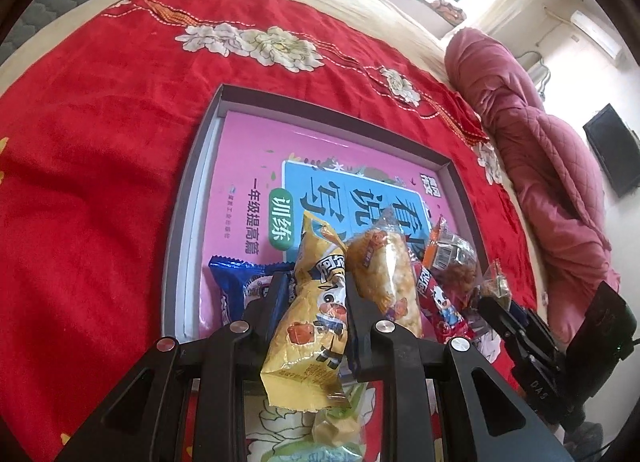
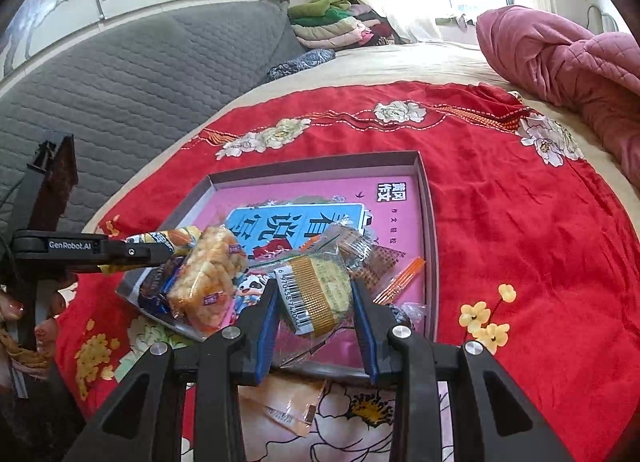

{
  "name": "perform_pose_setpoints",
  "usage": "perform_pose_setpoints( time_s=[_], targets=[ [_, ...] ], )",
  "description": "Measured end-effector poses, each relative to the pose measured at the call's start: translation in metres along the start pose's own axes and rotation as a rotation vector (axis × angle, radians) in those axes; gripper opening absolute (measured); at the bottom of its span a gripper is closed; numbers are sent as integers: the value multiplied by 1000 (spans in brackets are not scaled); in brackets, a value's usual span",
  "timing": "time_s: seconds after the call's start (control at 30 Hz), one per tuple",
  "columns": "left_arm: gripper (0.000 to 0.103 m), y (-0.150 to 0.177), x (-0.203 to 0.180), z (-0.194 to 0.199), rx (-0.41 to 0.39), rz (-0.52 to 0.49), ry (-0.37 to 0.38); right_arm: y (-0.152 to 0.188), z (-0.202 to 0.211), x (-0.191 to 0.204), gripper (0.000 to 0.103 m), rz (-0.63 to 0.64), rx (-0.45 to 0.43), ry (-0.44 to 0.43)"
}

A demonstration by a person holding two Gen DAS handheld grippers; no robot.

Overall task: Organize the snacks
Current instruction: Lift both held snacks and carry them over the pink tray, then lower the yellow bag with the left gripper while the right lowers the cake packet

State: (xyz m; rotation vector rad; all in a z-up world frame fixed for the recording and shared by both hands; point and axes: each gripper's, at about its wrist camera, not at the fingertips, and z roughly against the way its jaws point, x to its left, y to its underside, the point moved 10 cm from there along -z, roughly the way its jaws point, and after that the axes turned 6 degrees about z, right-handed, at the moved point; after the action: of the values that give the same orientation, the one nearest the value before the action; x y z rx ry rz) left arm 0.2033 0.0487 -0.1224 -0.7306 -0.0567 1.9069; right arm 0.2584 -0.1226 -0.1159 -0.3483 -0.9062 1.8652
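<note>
A grey shallow box (image 1: 192,182) (image 2: 428,222) lies on the red flowered blanket with a pink book (image 1: 248,150) (image 2: 340,190) inside. My left gripper (image 1: 314,286) (image 2: 162,251) is shut on a yellow snack packet (image 1: 308,326) (image 2: 160,237), held over the box's near end. My right gripper (image 2: 316,298) (image 1: 498,302) is shut on a clear packet with a round cake and a barcode (image 2: 320,294), just above the book. A rice-cracker packet (image 1: 384,274) (image 2: 208,274), a blue packet (image 1: 234,288) (image 2: 156,290), a red packet (image 1: 440,310) and a brown snack packet (image 1: 452,262) lie piled in the box.
An orange packet (image 2: 280,402) lies on the blanket below my right gripper, and a greenish one (image 1: 340,426) below my left. A pink quilt (image 1: 540,150) (image 2: 560,54) is bunched at the bed's right. A grey quilted cushion (image 2: 120,74) stands at the left. A person's hand (image 2: 12,308) holds the left gripper.
</note>
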Motion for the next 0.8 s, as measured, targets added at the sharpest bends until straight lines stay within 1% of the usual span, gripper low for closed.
perform_pose_setpoints(
  time_s=[0.27,0.6,0.8],
  targets=[
    [26,-10,2,-11,-11,2,-7,5,-10,4,35,29,31,13],
    [26,-12,-2,-16,-5,10,5,7,-15,5,36,44,39,24],
    [30,-11,-1,-15,-3,16,8,9,-17,6,36,48,48,15]
  ],
)
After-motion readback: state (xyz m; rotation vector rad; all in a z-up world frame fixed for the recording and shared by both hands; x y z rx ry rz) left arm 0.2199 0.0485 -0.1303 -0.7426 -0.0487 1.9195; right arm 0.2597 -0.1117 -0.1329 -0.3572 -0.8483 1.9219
